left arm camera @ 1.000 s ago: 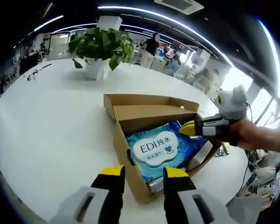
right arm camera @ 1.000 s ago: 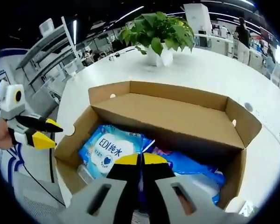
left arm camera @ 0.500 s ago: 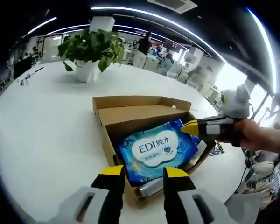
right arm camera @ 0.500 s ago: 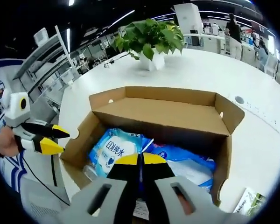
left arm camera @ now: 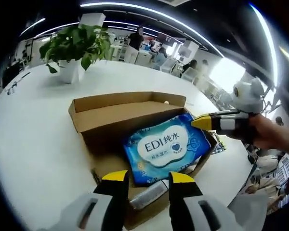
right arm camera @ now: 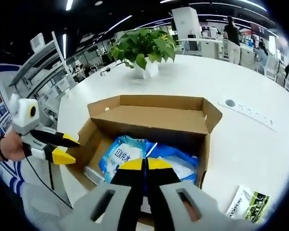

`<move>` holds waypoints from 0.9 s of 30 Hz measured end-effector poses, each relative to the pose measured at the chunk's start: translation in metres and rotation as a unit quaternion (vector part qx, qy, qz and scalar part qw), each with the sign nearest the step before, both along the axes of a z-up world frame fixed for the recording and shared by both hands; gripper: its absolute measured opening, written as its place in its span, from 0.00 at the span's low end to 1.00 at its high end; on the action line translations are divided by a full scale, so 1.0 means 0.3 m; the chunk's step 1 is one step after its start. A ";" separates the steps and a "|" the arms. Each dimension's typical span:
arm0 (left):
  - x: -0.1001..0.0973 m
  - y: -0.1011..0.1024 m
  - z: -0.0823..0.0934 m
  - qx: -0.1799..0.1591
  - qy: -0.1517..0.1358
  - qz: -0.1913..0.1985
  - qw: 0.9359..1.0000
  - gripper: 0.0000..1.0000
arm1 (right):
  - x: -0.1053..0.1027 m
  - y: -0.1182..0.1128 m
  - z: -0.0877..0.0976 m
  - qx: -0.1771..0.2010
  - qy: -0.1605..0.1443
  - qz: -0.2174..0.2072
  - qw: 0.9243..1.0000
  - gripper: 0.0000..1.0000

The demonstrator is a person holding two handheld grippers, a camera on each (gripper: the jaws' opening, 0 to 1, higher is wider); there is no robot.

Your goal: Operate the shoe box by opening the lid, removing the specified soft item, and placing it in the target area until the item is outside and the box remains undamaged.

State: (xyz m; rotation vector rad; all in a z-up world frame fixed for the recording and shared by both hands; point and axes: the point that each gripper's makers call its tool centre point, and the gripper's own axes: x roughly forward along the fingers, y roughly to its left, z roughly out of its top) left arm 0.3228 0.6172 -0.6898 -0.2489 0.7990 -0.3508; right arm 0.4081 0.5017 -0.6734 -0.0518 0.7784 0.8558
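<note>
An open cardboard shoe box (left arm camera: 82, 113) (right arm camera: 209, 144) stands on the white table with its lid folded back. A blue wet-wipes pack marked EDI (left arm camera: 166, 148) (right arm camera: 121, 153) lies tilted inside it, over a silvery item (left arm camera: 145, 193). Beside it sits a second blue pack (right arm camera: 180, 166). My left gripper (left arm camera: 148, 178) hovers open above the box's near edge and appears from the left (right arm camera: 62, 147) in the right gripper view. My right gripper (right arm camera: 145, 165) is shut. In the left gripper view its tips (left arm camera: 201, 122) sit at the pack's far right corner; I cannot tell if they pinch it.
A potted green plant (left arm camera: 74, 45) (right arm camera: 142, 45) stands on the table behind the box. A green and white leaflet (right arm camera: 245, 203) lies to the box's right, past a socket strip (right arm camera: 250, 114). People and desks are far behind.
Both cameras have shifted. The box looks smaller and farther in the right gripper view, and has slid left in the left gripper view. The right gripper stays shut by the pack's corner.
</note>
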 end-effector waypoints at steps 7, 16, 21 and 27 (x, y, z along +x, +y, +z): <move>0.039 -0.038 -0.036 -0.001 0.011 -0.018 1.000 0.33 | 0.005 -0.049 0.004 -0.005 0.000 -0.020 1.000 0.00; 0.084 -0.065 -0.086 0.000 0.035 -0.034 0.999 0.34 | 0.042 -0.109 -0.020 -0.009 0.007 -0.041 0.999 0.00; 0.098 -0.072 -0.117 0.006 0.053 -0.041 0.998 0.33 | 0.044 -0.120 -0.030 -0.006 0.011 -0.046 0.999 0.00; 0.105 -0.079 -0.154 0.007 0.078 -0.039 0.996 0.31 | 0.042 -0.126 -0.038 -0.003 0.013 -0.049 0.999 0.00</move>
